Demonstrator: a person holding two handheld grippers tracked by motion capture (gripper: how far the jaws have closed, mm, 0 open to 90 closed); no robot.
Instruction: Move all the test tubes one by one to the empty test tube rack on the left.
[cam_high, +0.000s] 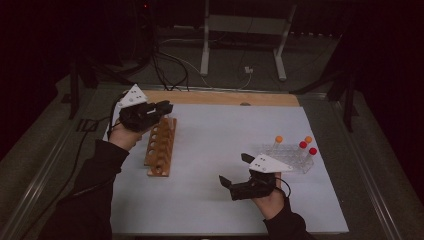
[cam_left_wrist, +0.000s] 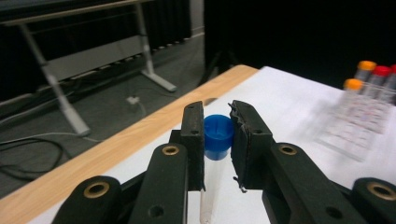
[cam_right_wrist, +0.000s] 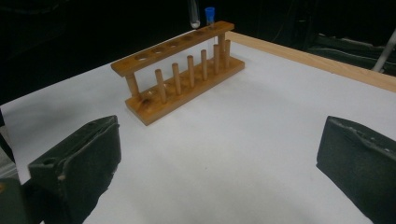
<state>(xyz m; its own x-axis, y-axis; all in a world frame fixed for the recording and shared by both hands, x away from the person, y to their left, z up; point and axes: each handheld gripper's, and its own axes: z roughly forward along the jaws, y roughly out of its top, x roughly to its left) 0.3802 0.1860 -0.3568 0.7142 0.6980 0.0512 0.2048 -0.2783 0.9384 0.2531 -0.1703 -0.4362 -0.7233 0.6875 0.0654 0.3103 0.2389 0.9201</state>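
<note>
A white sheet (cam_high: 220, 165) covers the wooden counter (cam_high: 220, 98). On it stand a wooden rack (cam_high: 161, 147) at left and a clear rack (cam_high: 286, 158) at right.

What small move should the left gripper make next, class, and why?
Probably lower it: the left gripper holds a tube over the far end of the wooden rack, the tube's bottom just above a hole beside the blue-capped tube already seated.
</note>
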